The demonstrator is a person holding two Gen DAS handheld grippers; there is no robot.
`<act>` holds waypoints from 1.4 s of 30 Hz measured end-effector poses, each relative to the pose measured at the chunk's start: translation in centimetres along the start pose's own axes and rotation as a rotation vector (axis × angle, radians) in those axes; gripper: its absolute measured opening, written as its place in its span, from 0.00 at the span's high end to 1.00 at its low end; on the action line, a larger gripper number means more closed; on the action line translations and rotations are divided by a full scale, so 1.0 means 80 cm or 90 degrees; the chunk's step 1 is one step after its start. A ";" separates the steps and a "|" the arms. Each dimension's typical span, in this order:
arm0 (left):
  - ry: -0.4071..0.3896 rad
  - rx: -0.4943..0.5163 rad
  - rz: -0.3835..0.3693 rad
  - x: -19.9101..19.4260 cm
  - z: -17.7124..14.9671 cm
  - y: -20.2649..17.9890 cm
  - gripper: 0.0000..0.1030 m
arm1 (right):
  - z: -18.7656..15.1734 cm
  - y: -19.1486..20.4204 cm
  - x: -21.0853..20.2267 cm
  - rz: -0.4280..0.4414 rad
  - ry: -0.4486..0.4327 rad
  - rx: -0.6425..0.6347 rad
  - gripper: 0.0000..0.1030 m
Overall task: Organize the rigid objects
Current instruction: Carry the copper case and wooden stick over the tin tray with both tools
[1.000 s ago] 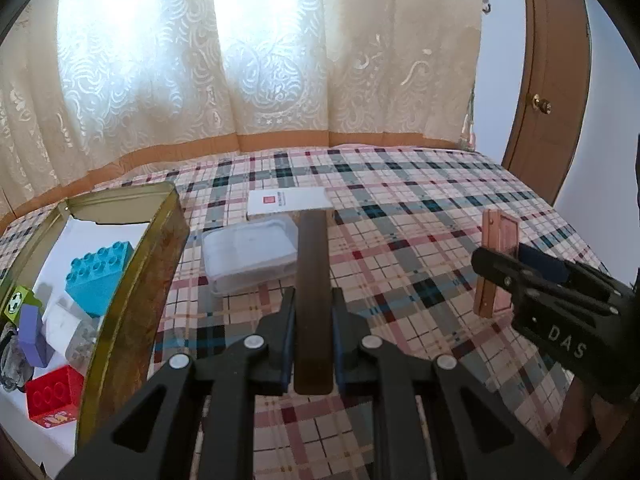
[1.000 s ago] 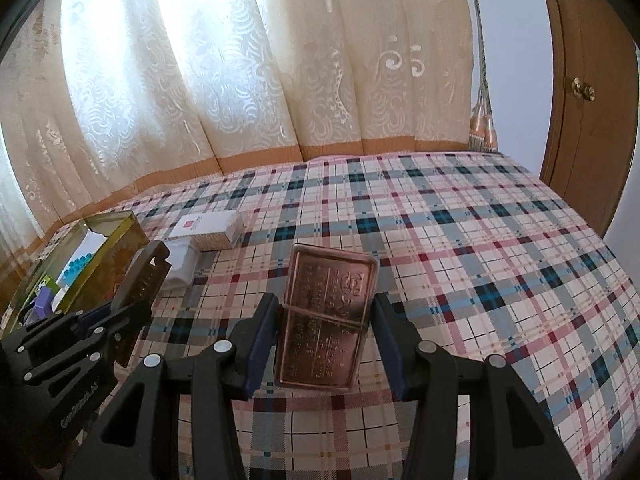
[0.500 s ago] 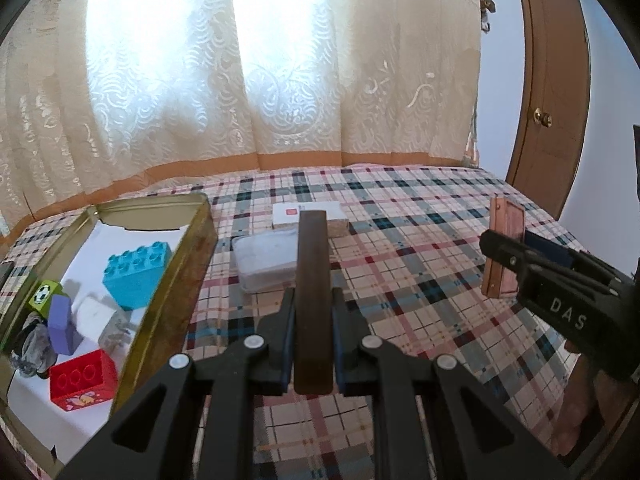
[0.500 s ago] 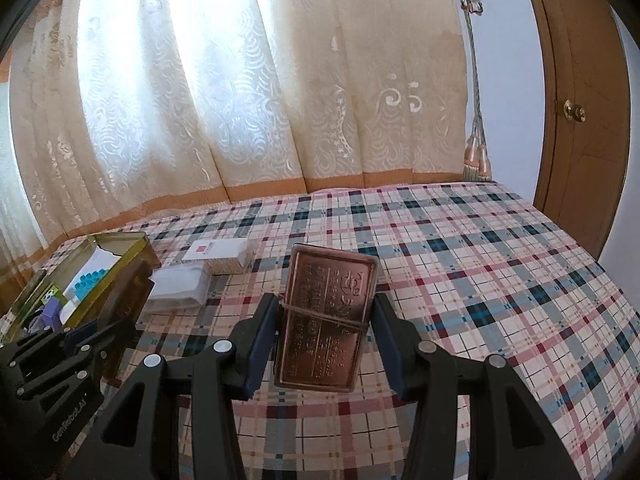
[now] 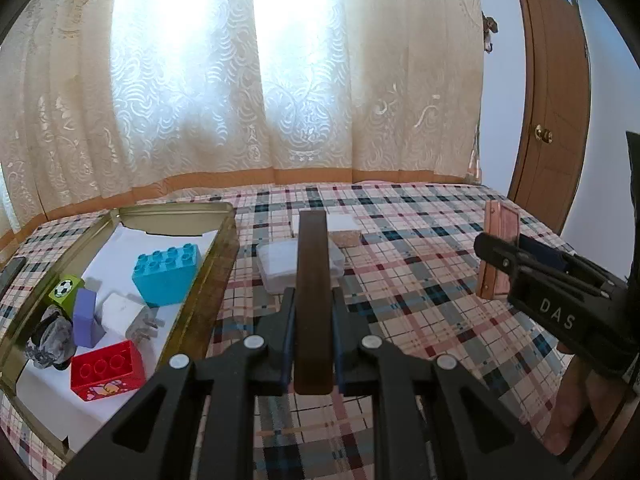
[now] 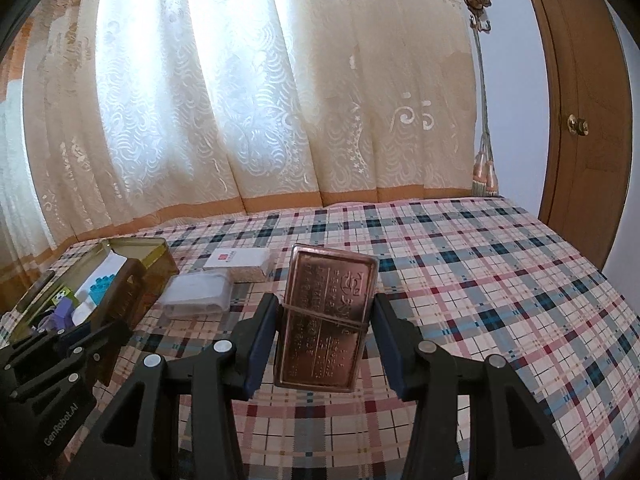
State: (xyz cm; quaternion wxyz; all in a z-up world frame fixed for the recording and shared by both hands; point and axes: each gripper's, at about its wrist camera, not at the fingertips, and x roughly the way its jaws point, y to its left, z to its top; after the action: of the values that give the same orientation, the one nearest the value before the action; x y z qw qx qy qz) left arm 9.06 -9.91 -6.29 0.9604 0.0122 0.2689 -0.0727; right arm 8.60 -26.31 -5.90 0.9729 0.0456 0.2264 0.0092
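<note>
Left wrist | gold tin (image 5: 208, 292): toy bricks (image 5: 166, 276) | left tool (image 5: 314, 340) pinching dark slab (image 5: 314, 280) | right tool (image 6: 324, 344) pinching copper case (image 6: 326, 316)

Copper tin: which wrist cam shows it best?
Right wrist view. The copper tin faces the camera there, embossed front fully visible, between the fingers of the right gripper. The left wrist view shows it only edge-on at the right side, partly behind a gripper finger, with no lettering readable.
</note>
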 end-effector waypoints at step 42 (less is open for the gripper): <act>-0.046 -0.012 0.019 -0.040 -0.015 0.035 0.87 | -0.014 0.057 -0.024 0.048 -0.038 -0.034 0.51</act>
State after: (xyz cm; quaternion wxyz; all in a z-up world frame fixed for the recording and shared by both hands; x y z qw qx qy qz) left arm 6.16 -6.61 -5.75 0.9704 0.0048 0.2348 -0.0563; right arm 6.41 -21.76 -5.62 0.9791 0.0286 0.1950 0.0508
